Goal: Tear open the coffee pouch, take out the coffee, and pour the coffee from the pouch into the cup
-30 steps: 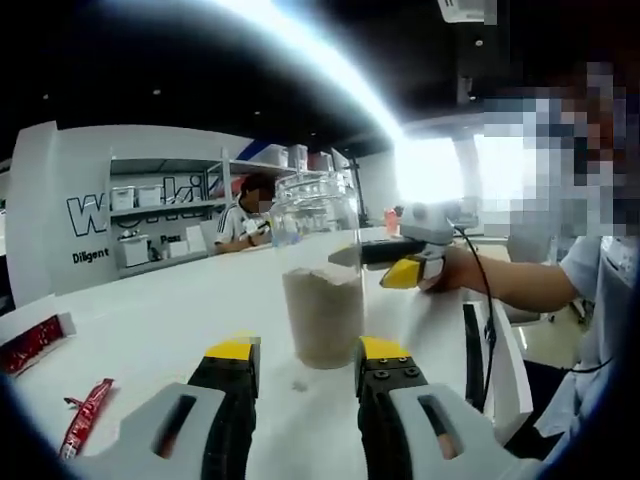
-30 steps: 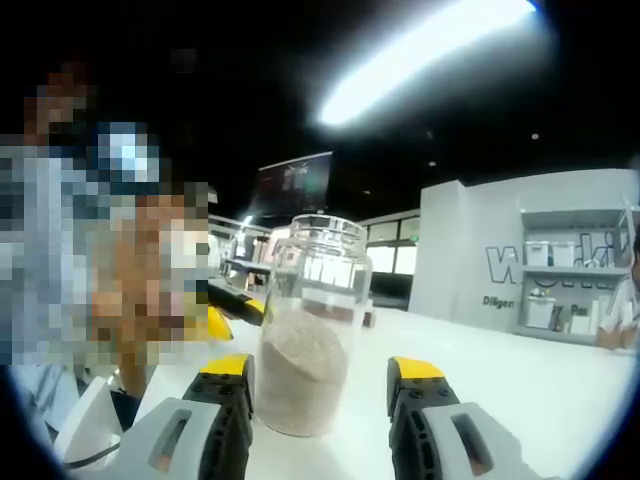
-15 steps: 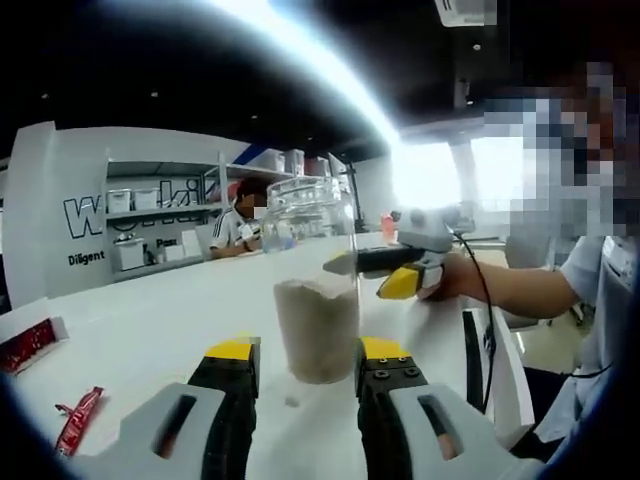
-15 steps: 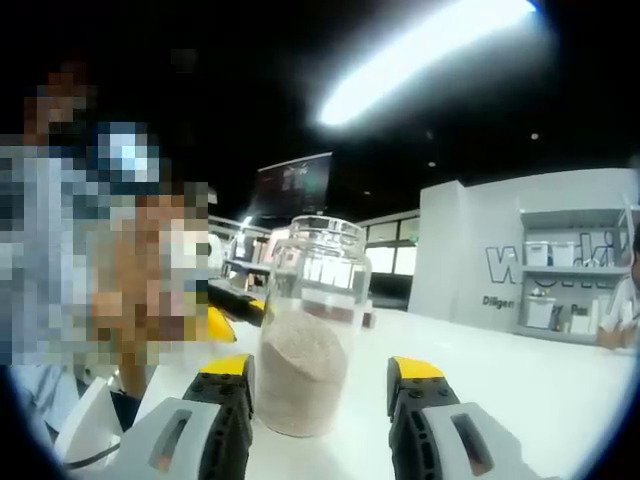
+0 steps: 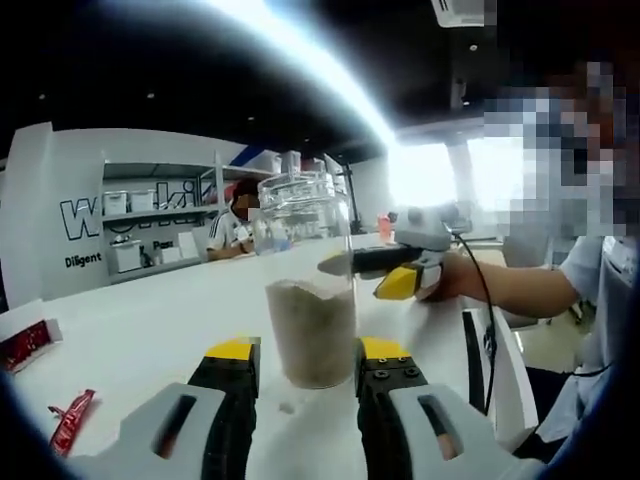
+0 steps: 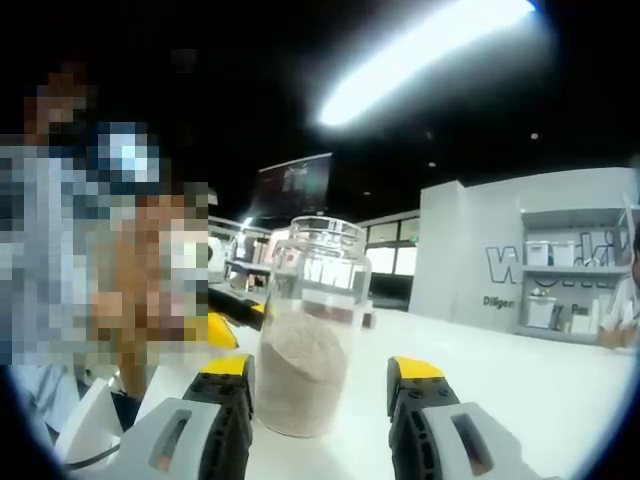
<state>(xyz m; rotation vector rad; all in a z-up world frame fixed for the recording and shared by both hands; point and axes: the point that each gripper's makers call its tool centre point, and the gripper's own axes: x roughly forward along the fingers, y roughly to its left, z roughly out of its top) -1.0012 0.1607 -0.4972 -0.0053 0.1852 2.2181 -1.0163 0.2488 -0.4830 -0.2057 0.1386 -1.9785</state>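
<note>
Over on the far left of the white counter (image 5: 150, 330), in the left gripper view, a red coffee pouch (image 5: 28, 345) lies flat near the edge, and a second, thinner red coffee stick (image 5: 70, 422) lies a little nearer, well apart from everything else. Behind them a grey wall with large lettering carries shelves with white boxes (image 5: 140, 200), and a person in a white shirt (image 5: 232, 228) sits at the far end of the counter. In the middle stands a clear glass jar (image 5: 308, 290), upright, its lower part filled with pale beige coffee powder (image 5: 312, 330) and its upper part see-through. The left gripper (image 5: 308, 362) has its yellow-tipped jaws set narrowly apart with the base of the jar showing in the gap; whether they touch the glass I cannot tell. To the right of the jar, the right gripper (image 5: 385, 275) is held in a hand (image 5: 450, 280), level with the jar's middle and beside it, its jaws too foreshortened to judge there. In the right gripper view the same jar (image 6: 310, 330) stands on the counter between that gripper's (image 6: 318, 378) two jaws, which sit spread on either side of it with a clear gap on the right side.
</note>
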